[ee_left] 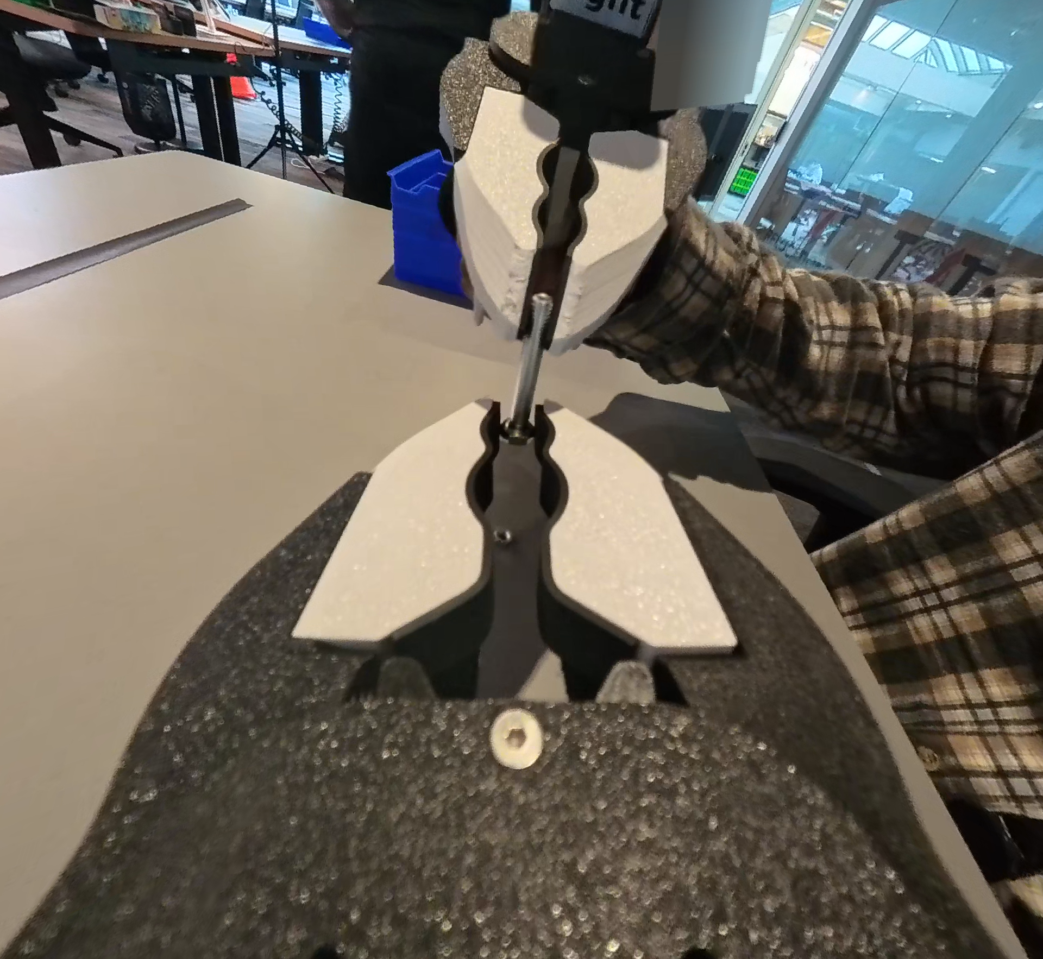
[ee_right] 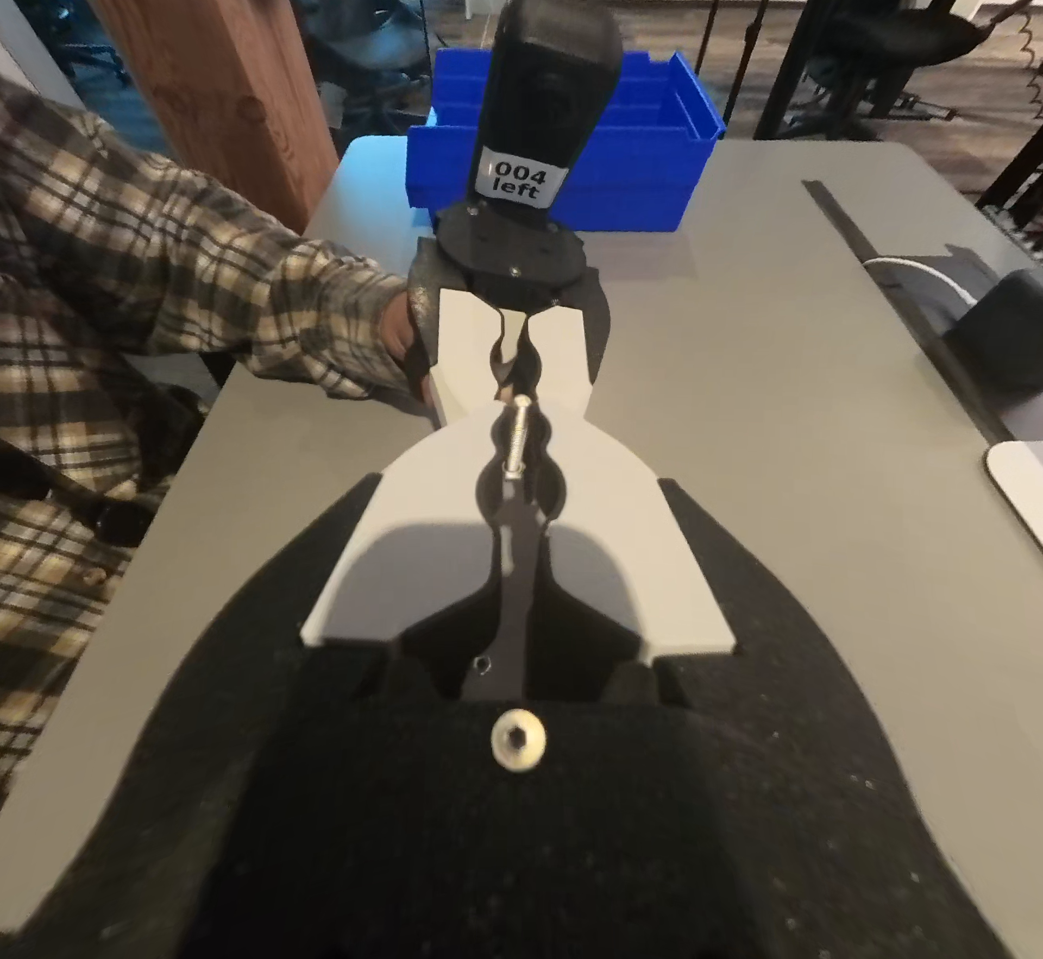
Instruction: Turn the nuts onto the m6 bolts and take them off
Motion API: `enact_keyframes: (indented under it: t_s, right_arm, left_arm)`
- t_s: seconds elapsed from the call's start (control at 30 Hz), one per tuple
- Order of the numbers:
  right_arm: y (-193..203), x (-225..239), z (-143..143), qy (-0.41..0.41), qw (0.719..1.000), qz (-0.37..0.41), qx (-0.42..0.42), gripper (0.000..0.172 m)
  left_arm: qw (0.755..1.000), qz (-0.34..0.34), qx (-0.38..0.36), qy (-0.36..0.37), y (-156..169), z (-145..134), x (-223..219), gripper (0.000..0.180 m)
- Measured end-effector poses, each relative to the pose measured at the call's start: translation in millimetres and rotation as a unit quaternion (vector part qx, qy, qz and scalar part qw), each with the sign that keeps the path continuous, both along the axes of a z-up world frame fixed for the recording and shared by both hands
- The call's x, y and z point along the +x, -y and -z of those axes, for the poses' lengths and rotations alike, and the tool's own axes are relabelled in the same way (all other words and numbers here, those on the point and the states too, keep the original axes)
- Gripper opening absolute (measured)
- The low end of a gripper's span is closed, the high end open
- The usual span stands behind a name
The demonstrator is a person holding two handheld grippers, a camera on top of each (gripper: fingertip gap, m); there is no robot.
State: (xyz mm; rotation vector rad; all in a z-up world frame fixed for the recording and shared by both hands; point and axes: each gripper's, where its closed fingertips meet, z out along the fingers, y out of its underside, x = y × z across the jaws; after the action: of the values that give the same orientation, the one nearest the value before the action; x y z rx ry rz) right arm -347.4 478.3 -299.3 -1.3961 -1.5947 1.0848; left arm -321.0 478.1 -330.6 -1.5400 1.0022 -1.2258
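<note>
— Where's the bolt (ee_left: 530,362)?

— Between my grippers, above the table (ee_left: 169,368). My left gripper (ee_left: 516,413) is clamped on the nut (ee_left: 515,431); my right gripper (ee_left: 543,305), at twelve o'clock from it, pinches the shank.

— Why so?

— Probably one holds while the other turns. The blue bin (ee_left: 420,232) waits at eleven o'clock.

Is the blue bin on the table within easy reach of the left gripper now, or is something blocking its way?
Probably not directly. The left gripper grips the nut on the bolt, and the right gripper, holding that bolt, stands between it and the blue bin.
</note>
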Motion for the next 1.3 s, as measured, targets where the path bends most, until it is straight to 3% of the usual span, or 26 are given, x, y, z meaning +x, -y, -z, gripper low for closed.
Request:
enact_keyframes:
  t_s: [0.47,1.17,1.23,1.3]
  right_arm:
    - [2.1,4.8,-3.8,-0.009,0.998,-0.005,-0.06,0.005]
    - [1.0,2.0,-1.7,-0.014,0.998,-0.005,-0.064,0.005]
    - [-1.5,2.8,-2.9,-0.024,0.998,0.003,-0.06,0.008]
    - [-4.4,6.4,-7.0,-0.039,0.998,0.016,-0.051,0.024]
  left_arm:
    - [1.0,0.0,0.019,0.018,1.6,-5.7,1.3,0.015]
    - [1.0,-0.004,0.024,-0.002,2.8,-1.8,2.8,0.011]
    - [1.0,-0.006,0.015,0.008,1.5,-3.2,1.2,0.01]
    - [1.0,-0.012,0.009,0.012,-0.9,-3.0,-1.3,0.011]
